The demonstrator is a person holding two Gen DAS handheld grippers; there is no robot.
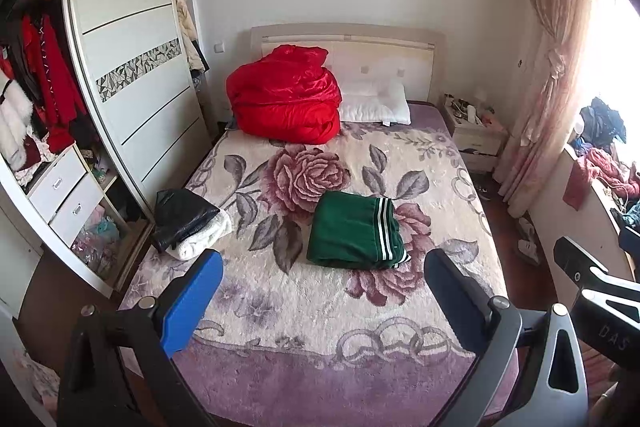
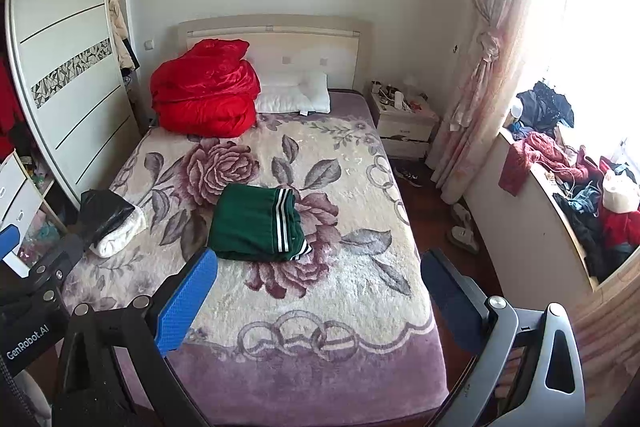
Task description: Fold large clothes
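Note:
A green garment [image 1: 356,231] [image 2: 258,225] with white stripes lies folded in a neat rectangle in the middle of the bed [image 1: 304,359] [image 2: 320,379], on the rose-patterned blanket. At the bed's left edge a black garment [image 1: 182,215] [image 2: 104,213] rests on a folded white one [image 1: 206,237] [image 2: 120,237]. My left gripper [image 1: 320,291] hangs open above the foot of the bed, well short of the green garment, holding nothing. My right gripper [image 2: 320,287] is open and empty too, at the same height. Each gripper's body shows at the edge of the other's view.
A red quilt [image 1: 284,95] [image 2: 206,91] and white pillow [image 1: 374,103] [image 2: 294,97] lie at the headboard. An open wardrobe [image 1: 132,67] stands left of the bed. A nightstand [image 1: 472,131] [image 2: 404,123], curtain [image 2: 476,67], slippers [image 2: 464,235] and a clothes-strewn counter [image 2: 540,239] are on the right.

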